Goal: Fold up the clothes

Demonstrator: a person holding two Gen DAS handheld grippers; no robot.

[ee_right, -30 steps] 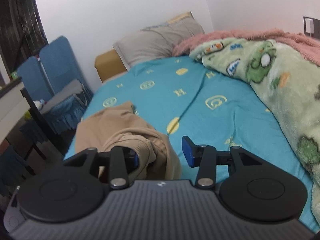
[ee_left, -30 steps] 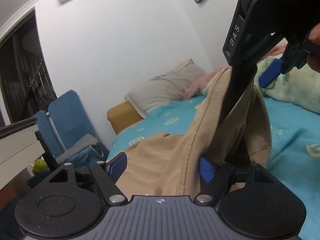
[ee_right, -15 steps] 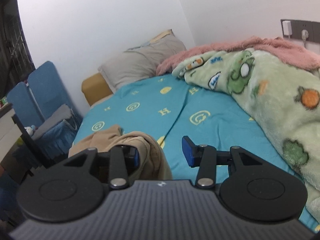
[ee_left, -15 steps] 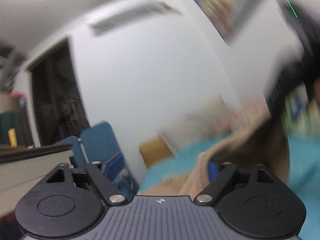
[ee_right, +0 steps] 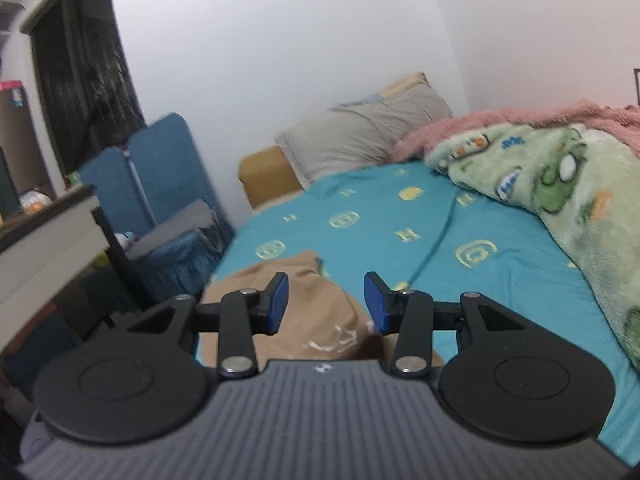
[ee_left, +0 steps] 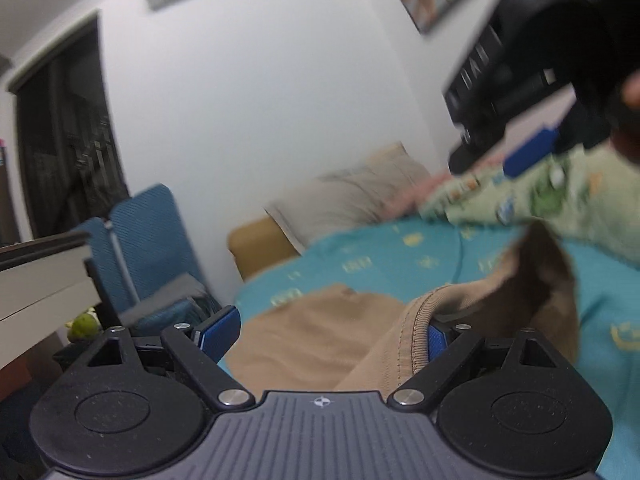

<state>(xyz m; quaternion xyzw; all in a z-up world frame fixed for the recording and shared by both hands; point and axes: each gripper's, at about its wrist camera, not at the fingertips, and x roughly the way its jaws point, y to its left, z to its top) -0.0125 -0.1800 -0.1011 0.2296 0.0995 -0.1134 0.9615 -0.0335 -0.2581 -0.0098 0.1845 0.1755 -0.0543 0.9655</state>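
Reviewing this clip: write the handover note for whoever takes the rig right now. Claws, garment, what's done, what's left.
Left claw: open, the tan garment draped between its fingers with a hem edge over the right finger, not pinched.
Right claw: open, empty, hovering above the garment.
Garment: bunched on the teal bedsheet near the bed's edge; green blanket is to the right.
Done: no neat fold visible.
Left: spread it flat, then fold.

Both cameras sit low over the bed (ee_right: 500, 280), close to the tan cloth (ee_left: 320, 340), and look toward 12 o'clock at the pillow (ee_right: 360, 140). Both see the blue chair (ee_left: 152, 240) at 10 o'clock.
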